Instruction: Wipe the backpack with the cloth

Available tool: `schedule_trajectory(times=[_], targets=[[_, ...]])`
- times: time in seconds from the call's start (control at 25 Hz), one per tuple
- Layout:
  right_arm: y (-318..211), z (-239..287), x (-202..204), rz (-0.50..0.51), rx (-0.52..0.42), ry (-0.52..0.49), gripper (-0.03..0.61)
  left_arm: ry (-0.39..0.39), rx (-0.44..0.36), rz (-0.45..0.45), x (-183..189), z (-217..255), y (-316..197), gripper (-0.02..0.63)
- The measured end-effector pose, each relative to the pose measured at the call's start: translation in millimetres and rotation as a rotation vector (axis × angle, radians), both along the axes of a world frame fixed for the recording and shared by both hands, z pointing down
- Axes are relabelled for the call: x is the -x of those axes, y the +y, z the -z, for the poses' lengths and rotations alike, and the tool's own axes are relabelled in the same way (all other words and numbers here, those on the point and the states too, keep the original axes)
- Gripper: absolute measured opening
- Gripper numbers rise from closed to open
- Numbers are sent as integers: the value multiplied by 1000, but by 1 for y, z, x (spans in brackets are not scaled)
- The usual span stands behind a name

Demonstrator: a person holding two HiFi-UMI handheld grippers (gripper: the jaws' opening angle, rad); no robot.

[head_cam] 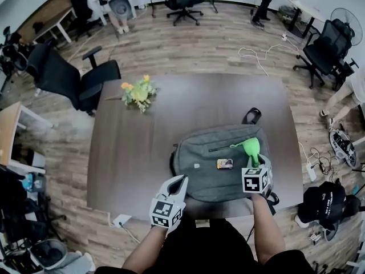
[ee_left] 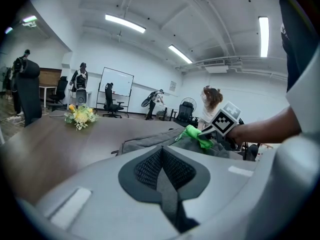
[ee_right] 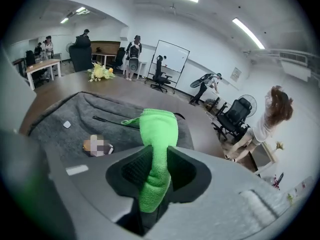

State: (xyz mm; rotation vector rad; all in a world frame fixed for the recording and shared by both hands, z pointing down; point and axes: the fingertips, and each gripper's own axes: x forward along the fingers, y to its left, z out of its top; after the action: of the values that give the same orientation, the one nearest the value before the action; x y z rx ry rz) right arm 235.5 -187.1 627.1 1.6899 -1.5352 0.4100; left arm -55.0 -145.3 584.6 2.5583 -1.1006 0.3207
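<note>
1. Your right gripper (ee_right: pixel 155 159) is clenched on the green cloth (ee_right: pixel 159 126). The fabric is pinched between the jaws, and a folded length stands out beyond their tips.
2. The grey backpack (head_cam: pixel 199 167) lies flat on the dark table (head_cam: pixel 171 110), in its near-right part. Its long axis runs left to right across your front, roughly parallel with the table's near edge.
3. The coming stroke turns on this: the bag is directly ahead of and under your right gripper, which sits over the bag's right end. Nearly all of the front panel stretches away to your left, so a wipe along the long axis would travel leftward.
4. Your left gripper (head_cam: pixel 178 186) has its jaws pressed together with nothing between them. It hovers just beside the bag's near-left corner, tips pointing at it.
5. The right hand is the nearer one for wiping. The left looks well placed to pin that corner if the bag slides.
6. Whether the cloth touches the bag is hard to tell from above. It seems to rest on or just over the fabric near the zipper (head_cam: pixel 228 147).
7. A small orange-and-dark item (head_cam: pixel 224 164) lies on the panel between your grippers, in the likely path. The flowers (head_cam: pixel 138 93) are well apart.
</note>
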Motion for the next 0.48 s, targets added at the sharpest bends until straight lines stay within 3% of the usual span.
schedule_trajectory(times=[0.28,0.48], targets=[[7,16,-35,-48,-34,30,95,-7,-4,-19,-9,0,5,18],[8,24,-31,-35,-51,26,97,0,-34,-21,-8,9,8,18]])
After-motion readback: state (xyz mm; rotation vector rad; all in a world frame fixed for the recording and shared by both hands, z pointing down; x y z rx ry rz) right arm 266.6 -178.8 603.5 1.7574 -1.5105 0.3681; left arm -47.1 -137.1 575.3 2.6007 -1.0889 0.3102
